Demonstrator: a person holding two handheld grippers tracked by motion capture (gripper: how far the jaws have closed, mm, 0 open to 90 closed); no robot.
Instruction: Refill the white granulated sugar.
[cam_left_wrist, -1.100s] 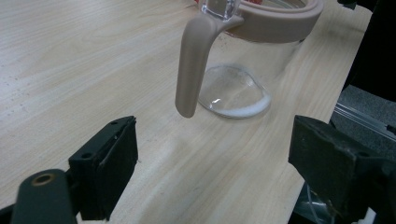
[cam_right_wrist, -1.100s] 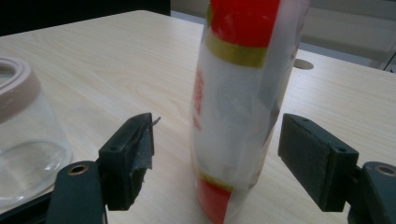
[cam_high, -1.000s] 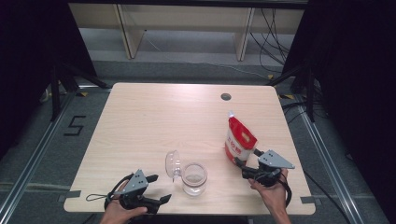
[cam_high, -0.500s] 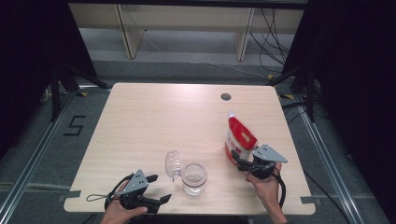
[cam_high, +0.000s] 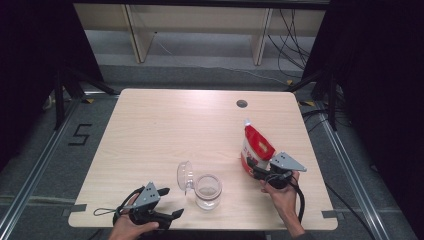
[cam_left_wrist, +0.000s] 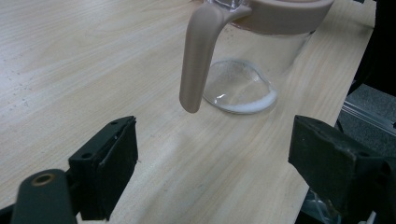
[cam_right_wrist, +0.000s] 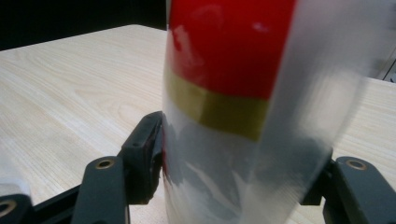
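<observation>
A red and white stand-up pouch (cam_high: 255, 145) stands upright at the table's right front. My right gripper (cam_high: 251, 168) is shut on its lower part, one black jaw on each side of the pouch (cam_right_wrist: 229, 93) in the right gripper view. A clear glass jar (cam_high: 207, 191) sits near the front edge with its lid (cam_high: 184, 176) swung open to the left. My left gripper (cam_high: 171, 201) rests open at the front left, a short way from the jar. In the left gripper view the jar (cam_left_wrist: 243, 84) and its beige latch (cam_left_wrist: 198, 56) lie ahead of the spread jaws.
The light wooden table (cam_high: 175, 125) has a round cable hole (cam_high: 242, 104) at the back right. Its front edge runs just behind both hands. Metal shelving and cables stand beyond the far edge, and dark curtains hang on both sides.
My right gripper has moved left and forward to the pouch's base and taken hold of it. The left gripper and the jar have stayed put.
</observation>
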